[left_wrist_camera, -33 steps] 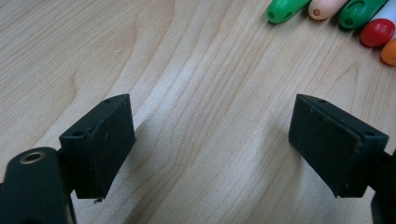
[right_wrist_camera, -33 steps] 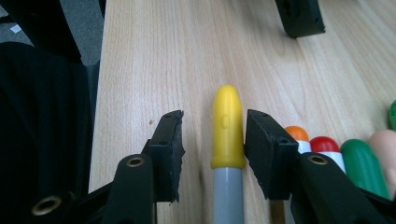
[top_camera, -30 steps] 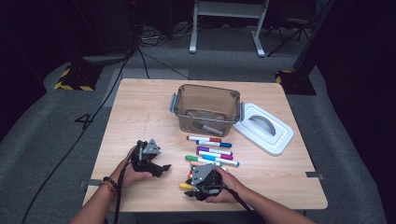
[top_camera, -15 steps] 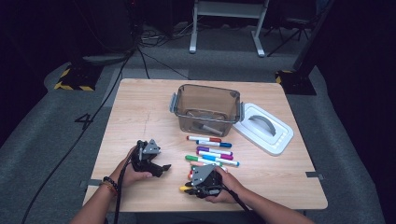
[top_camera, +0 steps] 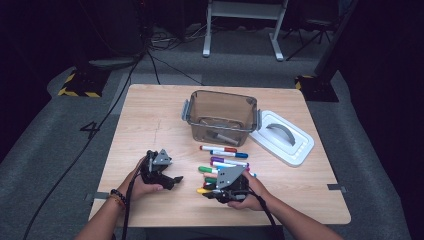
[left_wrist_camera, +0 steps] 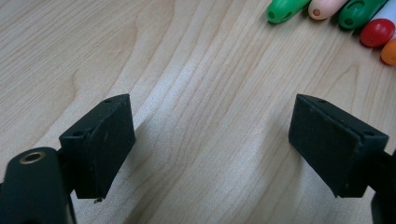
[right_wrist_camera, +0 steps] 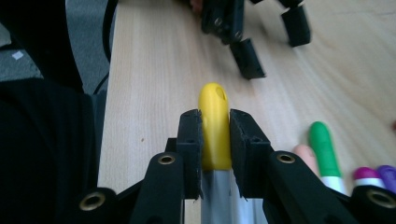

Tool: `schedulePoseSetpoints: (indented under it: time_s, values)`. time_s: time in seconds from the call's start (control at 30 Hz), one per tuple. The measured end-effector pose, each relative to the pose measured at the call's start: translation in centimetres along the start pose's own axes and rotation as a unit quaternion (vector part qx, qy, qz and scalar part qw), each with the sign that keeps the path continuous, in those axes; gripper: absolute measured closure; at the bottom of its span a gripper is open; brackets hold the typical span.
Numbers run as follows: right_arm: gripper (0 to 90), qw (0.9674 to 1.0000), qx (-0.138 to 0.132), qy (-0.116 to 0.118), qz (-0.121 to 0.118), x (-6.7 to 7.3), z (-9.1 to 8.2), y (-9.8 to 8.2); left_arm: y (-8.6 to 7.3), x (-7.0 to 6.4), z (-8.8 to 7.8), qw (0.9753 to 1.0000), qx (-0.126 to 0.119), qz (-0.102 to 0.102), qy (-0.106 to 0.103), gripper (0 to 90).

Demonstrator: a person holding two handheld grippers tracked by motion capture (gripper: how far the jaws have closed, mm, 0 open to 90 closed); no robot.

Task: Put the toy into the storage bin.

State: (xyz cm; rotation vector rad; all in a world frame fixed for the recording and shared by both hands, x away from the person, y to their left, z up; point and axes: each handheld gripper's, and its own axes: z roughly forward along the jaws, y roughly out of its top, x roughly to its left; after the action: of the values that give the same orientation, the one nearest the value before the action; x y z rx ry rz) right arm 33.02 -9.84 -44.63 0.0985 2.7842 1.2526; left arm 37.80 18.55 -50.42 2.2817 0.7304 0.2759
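The right tongs (right_wrist_camera: 215, 135) clench a yellow marker (right_wrist_camera: 215, 126) along their axis, bin (top_camera: 220, 117) beyond; left tongs (left_wrist_camera: 212, 149) released.

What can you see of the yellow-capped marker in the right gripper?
The yellow-capped marker has a glossy, rounded plastic cap with a small dimple near its tip, and a grey-white barrel running back between the jaws. The right gripper is shut on it, both black pads pressed on the cap's sides, the tip poking out ahead. It points across the wooden table toward the left gripper. In the high view it sits at the near end of the marker row.
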Motion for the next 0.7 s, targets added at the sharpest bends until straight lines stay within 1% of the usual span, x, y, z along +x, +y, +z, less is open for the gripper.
schedulePoseSetpoints:
  time_s: [0.1,0.13,0.27,0.4,0.43,0.5,0.57,0.6,0.7]
  values:
    - [75.1,0.9999,-0.011,-0.009,0.000,-0.4,-1.2,0.3,0.0,0.0,0.0,1.0000,0.000,0.000,0.000,14.8]
    - [75.1,0.9997,-0.017,-0.017,0.000,-0.5,-1.8,0.5,0.0,0.0,0.0,1.0000,0.000,0.000,0.000,14.8]
    - [75.1,0.9988,-0.034,-0.036,0.005,-1.3,-3.6,0.8,0.0,0.0,0.0,1.0000,0.001,0.002,0.000,14.8]
    - [75.1,0.9973,-0.043,-0.059,0.005,-2.1,-5.4,1.2,0.0,0.0,0.0,1.0000,0.001,-0.002,-0.002,14.7]
    - [75.1,0.9965,-0.048,-0.069,0.008,-2.5,-6.1,1.4,0.0,0.0,0.0,1.0000,0.001,-0.001,-0.002,14.7]
    - [75.1,0.9955,-0.053,-0.079,0.006,-2.9,-6.9,1.8,0.0,0.0,0.0,1.0000,0.001,-0.001,-0.002,14.7]
    - [75.1,0.9948,-0.053,-0.087,0.005,-3.4,-7.6,2.2,0.0,0.0,0.0,1.0000,0.002,-0.001,-0.002,14.6]
    - [75.1,0.9941,-0.052,-0.094,0.004,-3.6,-8.0,2.5,0.0,0.0,0.0,1.0000,0.002,-0.001,-0.002,14.6]
    - [75.1,0.9936,-0.052,-0.100,0.004,-4.4,-8.9,3.0,0.0,0.0,0.0,1.0000,0.002,-0.001,-0.002,14.6]
